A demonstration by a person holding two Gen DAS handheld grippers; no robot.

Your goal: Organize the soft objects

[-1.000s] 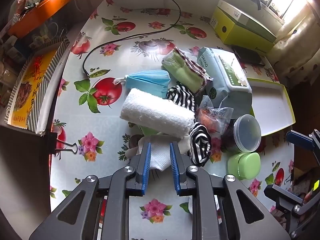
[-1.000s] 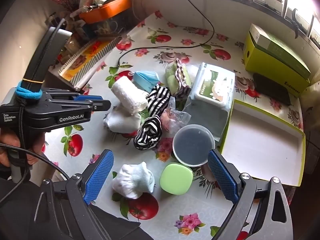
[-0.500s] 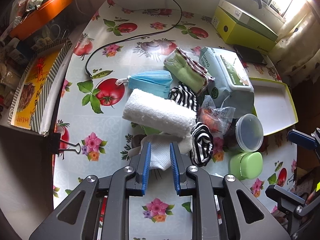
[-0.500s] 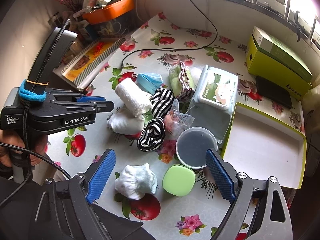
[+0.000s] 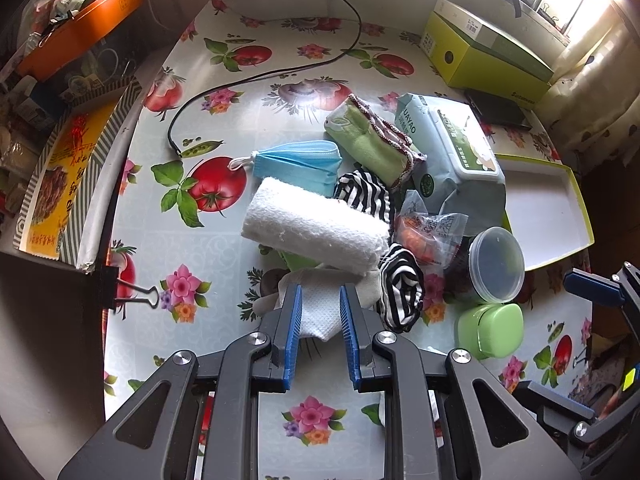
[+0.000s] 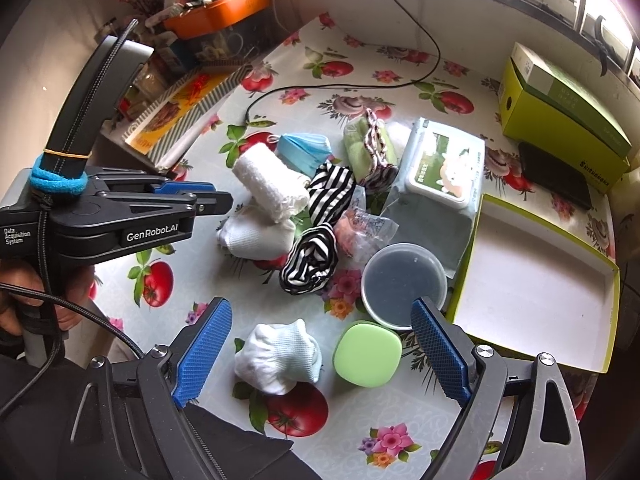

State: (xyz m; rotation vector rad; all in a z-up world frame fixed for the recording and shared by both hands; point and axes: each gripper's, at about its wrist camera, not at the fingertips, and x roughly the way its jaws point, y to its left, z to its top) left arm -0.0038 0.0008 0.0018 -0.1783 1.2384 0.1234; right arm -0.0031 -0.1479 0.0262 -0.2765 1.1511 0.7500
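Observation:
Soft things lie piled mid-table: a rolled white towel (image 5: 316,228), a blue face mask (image 5: 298,162), a green cloth roll (image 5: 370,142), two striped socks (image 5: 400,288), and a white sock bundle (image 5: 320,310). My left gripper (image 5: 319,312) straddles the near end of that white bundle (image 6: 256,232), jaws narrowly apart; whether they press it I cannot tell. My right gripper (image 6: 320,340) is wide open above the table, with another balled white sock (image 6: 280,356) and a green soap case (image 6: 367,354) between its fingers in view.
A white open box with a green rim (image 6: 540,280) sits at the right. A wipes pack (image 6: 440,176), a lidded plastic tub (image 6: 404,284), a snack bag (image 6: 362,232), a green carton (image 6: 560,108), a black cable (image 5: 256,76) and clutter at the left edge (image 5: 80,32) surround the pile.
The left gripper has stayed on the white sock bundle and the pile is unmoved. The right gripper has drawn back and up a little, still wide open.

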